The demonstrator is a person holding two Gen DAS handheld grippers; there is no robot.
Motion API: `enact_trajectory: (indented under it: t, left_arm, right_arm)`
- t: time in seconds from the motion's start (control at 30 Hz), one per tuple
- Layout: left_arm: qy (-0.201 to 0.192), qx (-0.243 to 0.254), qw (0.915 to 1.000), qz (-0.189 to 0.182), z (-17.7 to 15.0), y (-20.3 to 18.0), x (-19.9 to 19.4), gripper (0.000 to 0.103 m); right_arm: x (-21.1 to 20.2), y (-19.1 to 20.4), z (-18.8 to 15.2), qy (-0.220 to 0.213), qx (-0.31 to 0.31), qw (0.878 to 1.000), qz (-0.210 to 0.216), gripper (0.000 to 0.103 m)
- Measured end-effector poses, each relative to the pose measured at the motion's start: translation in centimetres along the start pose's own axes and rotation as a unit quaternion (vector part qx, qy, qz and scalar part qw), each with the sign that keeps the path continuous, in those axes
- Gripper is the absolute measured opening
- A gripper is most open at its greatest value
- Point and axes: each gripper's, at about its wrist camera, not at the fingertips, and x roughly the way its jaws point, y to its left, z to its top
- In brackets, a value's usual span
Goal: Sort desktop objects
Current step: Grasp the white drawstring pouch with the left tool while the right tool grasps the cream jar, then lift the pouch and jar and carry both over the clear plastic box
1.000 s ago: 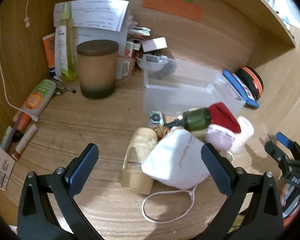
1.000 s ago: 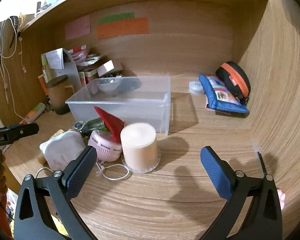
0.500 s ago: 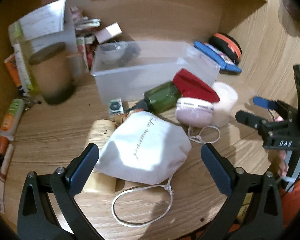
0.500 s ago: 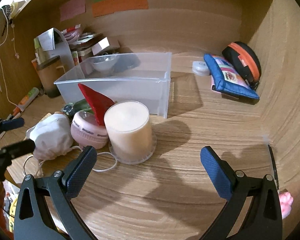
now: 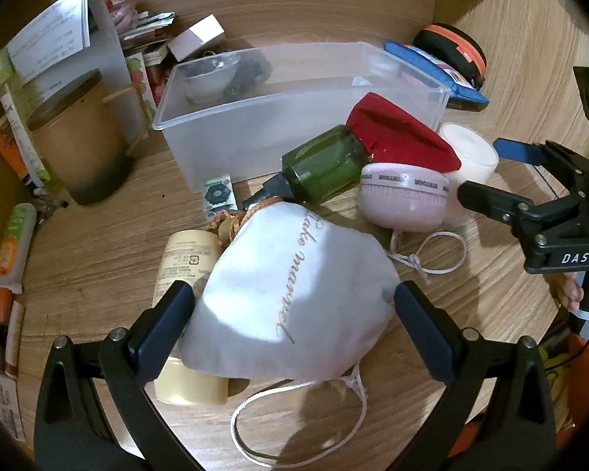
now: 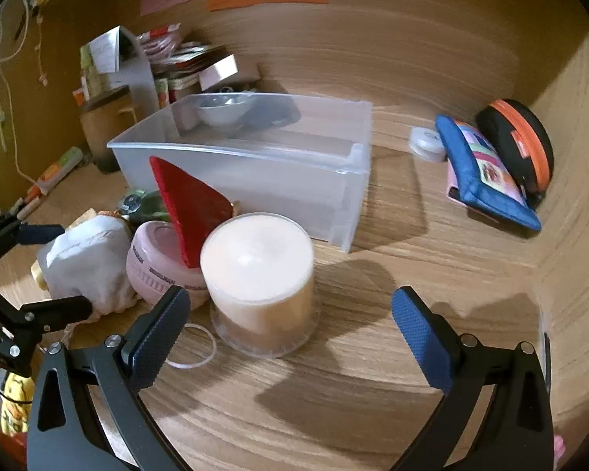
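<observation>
Left tool (image 5: 292,320): wide open, fingers on either side of the pouch; the left pad sits at the pouch's edge, but whether either pad touches the cloth cannot be told.
Pouch (image 5: 294,294): white drawstring bag lying on the table (image 5: 98,243), in front of the bin and well short of it; its cord loops out toward the camera.
Tube (image 5: 186,314): cream-coloured, lying flat, partly under the pouch's left side.
Bottle (image 5: 322,168): green, on its side, between pouch and bin, cap toward the pouch.
Bin (image 5: 294,117): clear plastic box, open top, holding a small white bowl (image 5: 208,78) at its far-left corner.
Red cloth (image 5: 396,133): leans against the bin's front right, over the bottle's base.
Pink jar (image 5: 404,200): right of the bottle, in front of the bin, touching the cup.
Cup (image 6: 259,278): white, upturned on the table, in front of the bin's right corner.
Right tool (image 6: 286,325): wide open, gripping nothing; the cup stands just past its left finger.
</observation>
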Motion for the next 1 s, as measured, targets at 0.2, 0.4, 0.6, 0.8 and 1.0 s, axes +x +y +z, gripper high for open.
enact_trajectory:
  t: [0.2,0.4,0.6,0.8,1.0]
  left_arm:
    - [0.007,0.011,0.9999,0.007,0.7,-0.3,0.6,0.103]
    - [0.033,0.075,0.9965,0.018,1.3,-2.0,2.4,0.103]
    - [0.078,0.05,0.9954,-0.023,2.0,-0.4,3.6,0.087]
    - [0.065,0.025,0.9974,-0.021,2.0,0.4,2.9,0.068]
    - [0.038,0.034,0.9987,-0.006,2.8,-0.3,2.0,0.058]
  right_arm:
    - [0.5,0.2,0.3,0.001,-0.012,1.0,0.017,0.083]
    - [1.9,-0.3,0.2,0.025,-0.006,0.999,0.028,0.083]
    - [2.5,-0.5,0.4,0.034,-0.002,0.998,0.059,0.068]
    - [2.4,0.0,0.2,0.029,-0.003,0.997,0.068,0.056]
    - [2.0,-0.6,0.3,0.029,0.016,0.997,0.069,0.056]
